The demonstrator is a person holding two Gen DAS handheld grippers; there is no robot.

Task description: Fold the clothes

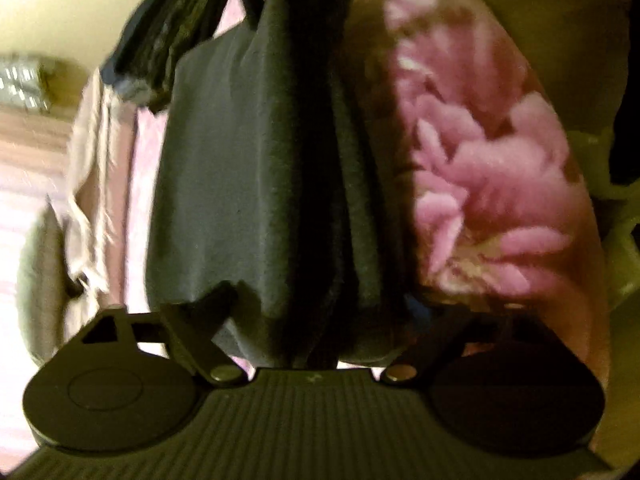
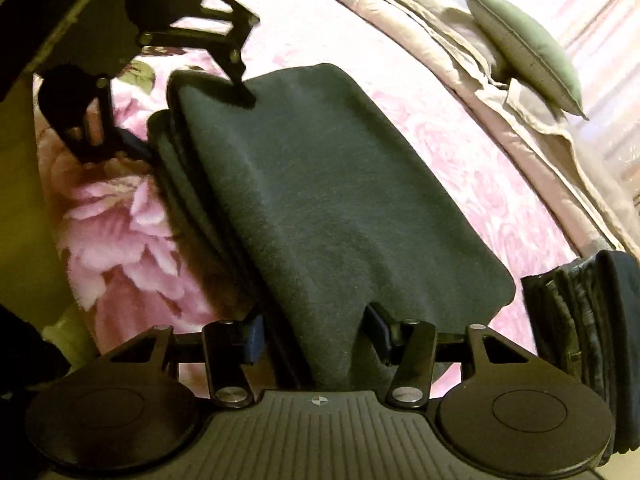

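A folded dark green-grey garment [image 2: 320, 184] lies on a pink floral bedspread [image 2: 116, 236]. My right gripper [image 2: 316, 336] is shut on the garment's near end, its blue-padded fingers [image 2: 254, 338] pressed against the layers from both sides. My left gripper [image 2: 200, 120] shows at the far end of the garment in the right wrist view, with one finger on top and one beside the layers. In the left wrist view the garment [image 1: 256, 184] fills the middle and my left gripper [image 1: 316, 308] is closed around its end.
A stack of folded dark clothes [image 2: 588, 336] sits on the bed at the right, also visible in the left wrist view [image 1: 168, 36]. A green cushion [image 2: 528, 48] and a rumpled beige cover [image 2: 452, 28] lie along the bed's far side.
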